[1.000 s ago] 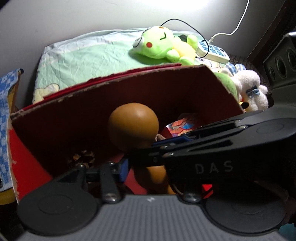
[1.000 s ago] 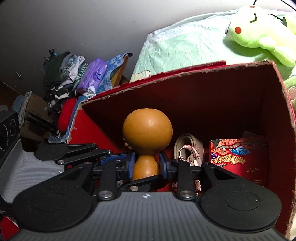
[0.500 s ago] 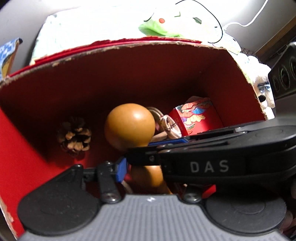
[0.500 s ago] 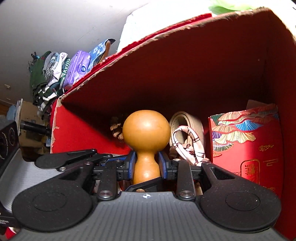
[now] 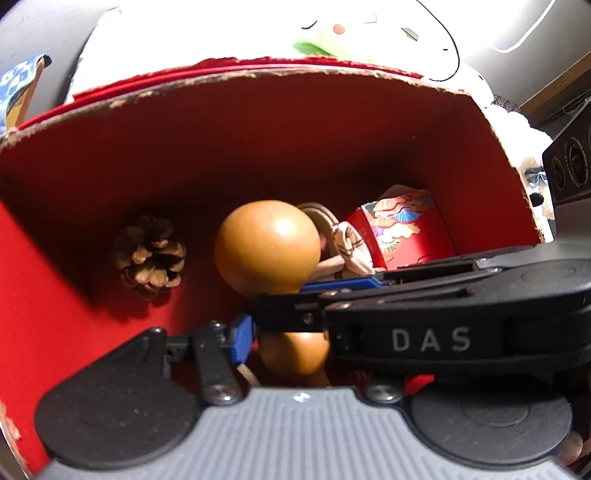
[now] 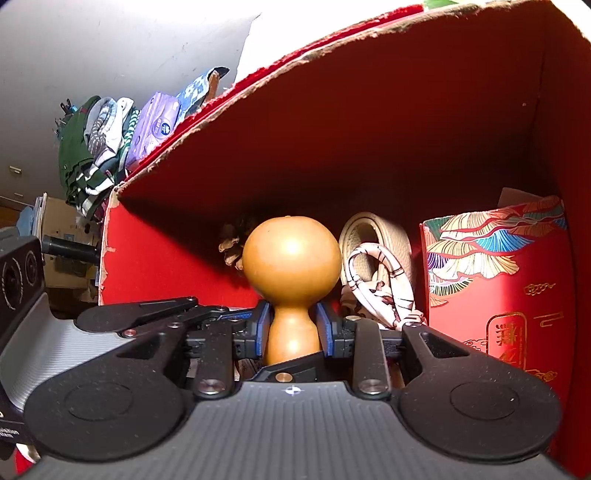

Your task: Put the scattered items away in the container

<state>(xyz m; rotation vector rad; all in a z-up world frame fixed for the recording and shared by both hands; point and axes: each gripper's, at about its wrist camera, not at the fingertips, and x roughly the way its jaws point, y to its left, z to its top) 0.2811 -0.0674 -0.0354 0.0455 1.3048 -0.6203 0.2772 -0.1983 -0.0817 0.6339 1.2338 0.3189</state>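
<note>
Gourd [image 6: 291, 258], pinched at the neck by right gripper [image 6: 291, 330], has been lowered deeper into red box [image 6: 406, 122], frame centre; release is likely next. Left gripper [image 5: 288, 332]: state cannot be told.

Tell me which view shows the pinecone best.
The left wrist view: the pinecone sits in full sight on the box floor, left of the gourd. In the right wrist view only a sliver peeks out behind the gourd.

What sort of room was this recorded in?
Probably a bedroom: a pale green plush toy lies behind the red cardboard box, and folded clothes are piled against the white wall.
</note>
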